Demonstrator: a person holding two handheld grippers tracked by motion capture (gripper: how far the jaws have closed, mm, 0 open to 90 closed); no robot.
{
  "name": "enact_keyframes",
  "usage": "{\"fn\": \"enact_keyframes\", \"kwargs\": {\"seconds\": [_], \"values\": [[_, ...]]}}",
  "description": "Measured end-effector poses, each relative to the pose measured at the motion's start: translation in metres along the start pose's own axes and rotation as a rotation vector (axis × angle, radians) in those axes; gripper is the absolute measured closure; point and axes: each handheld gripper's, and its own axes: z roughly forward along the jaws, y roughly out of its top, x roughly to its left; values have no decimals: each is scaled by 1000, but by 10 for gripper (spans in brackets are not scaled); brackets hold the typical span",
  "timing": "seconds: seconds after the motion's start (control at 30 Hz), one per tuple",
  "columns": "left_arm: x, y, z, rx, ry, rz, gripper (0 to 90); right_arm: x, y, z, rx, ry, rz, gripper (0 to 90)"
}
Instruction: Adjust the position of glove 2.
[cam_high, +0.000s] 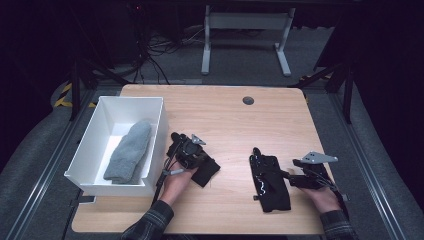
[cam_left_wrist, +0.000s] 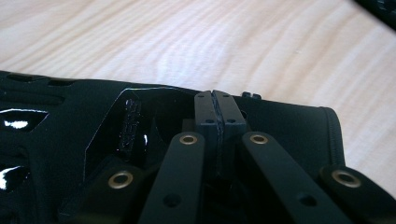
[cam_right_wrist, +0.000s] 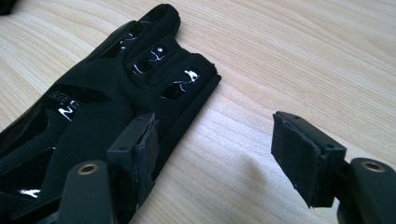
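Observation:
Two black gloves lie on the wooden table (cam_high: 235, 125). The one nearer the left (cam_high: 208, 173) is bunched under my left gripper (cam_high: 198, 163). In the left gripper view its cuff (cam_left_wrist: 289, 126) lies under the left gripper (cam_left_wrist: 217, 105), whose pads are pressed together into the fabric. The other glove (cam_high: 270, 186) lies flat, fingers pointing away from the person. My right gripper (cam_high: 289, 176) stands at its right edge. In the right gripper view, the right gripper (cam_right_wrist: 219, 140) is open, one pad over the glove's (cam_right_wrist: 107, 93) edge, the other over bare wood.
A white bin (cam_high: 125, 100) stands at the table's left side with a grey knitted mitten (cam_high: 130, 152) inside. A round cable hole (cam_high: 248, 100) sits near the far edge. Beyond the table are desk legs and cables on the floor.

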Motion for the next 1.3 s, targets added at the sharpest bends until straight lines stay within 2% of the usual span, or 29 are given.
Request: {"fn": "enact_keyframes", "kwargs": {"seconds": [0.1, 0.2, 0.23, 0.6, 0.93, 1.13, 1.17, 1.23, 1.3], "values": [[-8, 1, 1, 9, -28, 32, 900, -1, 0, 0, -7, 0, 1, 324], [-16, 1, 3, 19, -81, 55, 900, -1, 1, -1, -8, -2, 0, 324], [-16, 1, 3, 19, -81, 55, 900, -1, 1, -1, -8, -2, 0, 324], [-54, 3, 10, 54, -213, 148, 900, -1, 1, -1, -7, -9, -4, 324], [-85, 2, 14, 71, -293, 221, 900, -1, 1, -1, -4, -8, -2, 324], [-87, 4, 8, 60, -320, 221, 899, -2, 1, -1, -4, -12, -1, 324], [-83, 5, 1, 47, -319, 212, 899, -2, 1, -1, -4, -13, -1, 324], [-81, 5, -3, 34, -312, 205, 899, -2, 1, -1, -5, -14, 1, 324], [-75, 4, -12, 24, -284, 192, 899, -2, 1, -1, -6, -14, 2, 324]]}}
